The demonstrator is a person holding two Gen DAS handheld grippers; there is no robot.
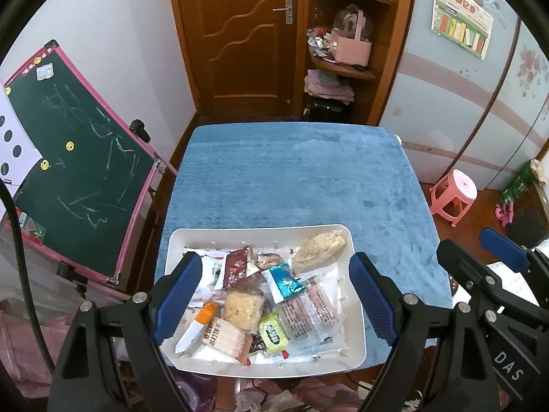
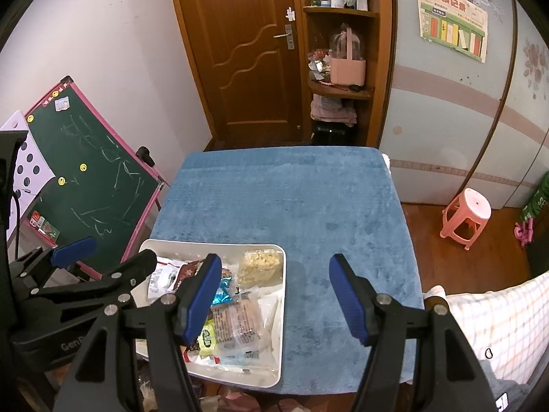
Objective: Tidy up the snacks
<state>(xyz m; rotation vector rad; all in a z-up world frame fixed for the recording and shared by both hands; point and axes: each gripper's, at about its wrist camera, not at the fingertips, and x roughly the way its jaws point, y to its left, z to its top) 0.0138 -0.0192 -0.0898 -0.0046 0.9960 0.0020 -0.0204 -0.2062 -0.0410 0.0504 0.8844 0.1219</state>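
While both grippers hover with jaws spread and nothing between them, the left gripper (image 1: 274, 295) above the shallow white plastic tray (image 1: 357, 312) of mixed wrapped snacks (image 1: 260, 298) at the near edge of the blue plush-covered table (image 1: 295, 178), it would do well to single out one top packet, such as the shiny blue foil sachet (image 1: 286, 281), and close squarely on it; the right gripper (image 2: 271, 298) hangs just beside the tray over bare cloth. Only the left view shows the tray's whole contents, while the right view alone shows a checked white cloth (image 2: 497, 319) at the table's right.

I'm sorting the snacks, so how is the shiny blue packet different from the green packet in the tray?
The blue packet is metallic foil and lies mid-tray; the green packet is matte yellow-green and lies nearer the tray's front edge. The blue one looks longer, the green squarer. Both are small, sealed, and ungripped.
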